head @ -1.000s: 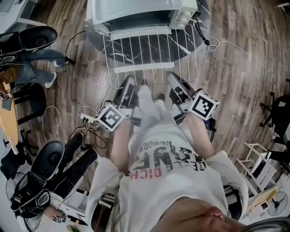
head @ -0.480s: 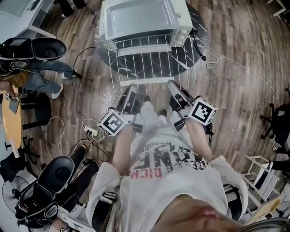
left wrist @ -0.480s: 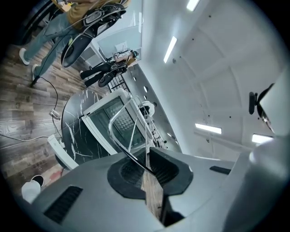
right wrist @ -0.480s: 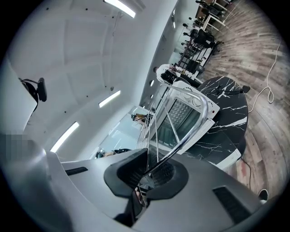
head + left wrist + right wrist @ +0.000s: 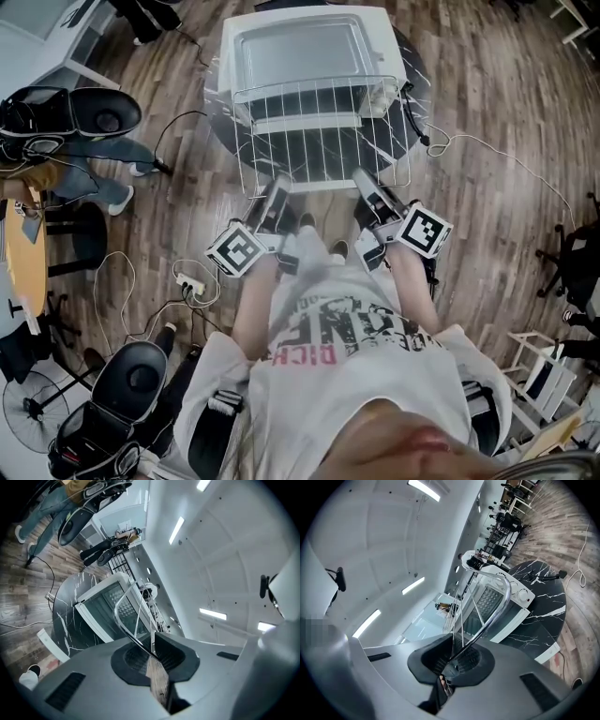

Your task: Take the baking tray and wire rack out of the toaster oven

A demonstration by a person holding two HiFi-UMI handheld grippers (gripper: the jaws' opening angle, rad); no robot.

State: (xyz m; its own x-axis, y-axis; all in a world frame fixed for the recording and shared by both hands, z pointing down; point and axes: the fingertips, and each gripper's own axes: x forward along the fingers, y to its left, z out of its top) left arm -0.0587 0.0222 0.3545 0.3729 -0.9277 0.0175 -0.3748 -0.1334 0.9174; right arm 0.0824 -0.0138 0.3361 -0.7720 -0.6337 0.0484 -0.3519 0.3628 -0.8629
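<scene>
Two holds: left gripper (image 5: 278, 184), right gripper (image 5: 362, 178) clamped on wire rack (image 5: 309, 122) | rack raised since earlier

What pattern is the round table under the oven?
The round table is black marble, white-veined; right gripper view.

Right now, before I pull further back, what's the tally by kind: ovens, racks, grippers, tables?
Toaster oven: 1
Wire rack: 1
Grippers: 2, the left gripper and the right gripper, both shut on the rack's front edge
Marble table: 1
Total: 5
</scene>
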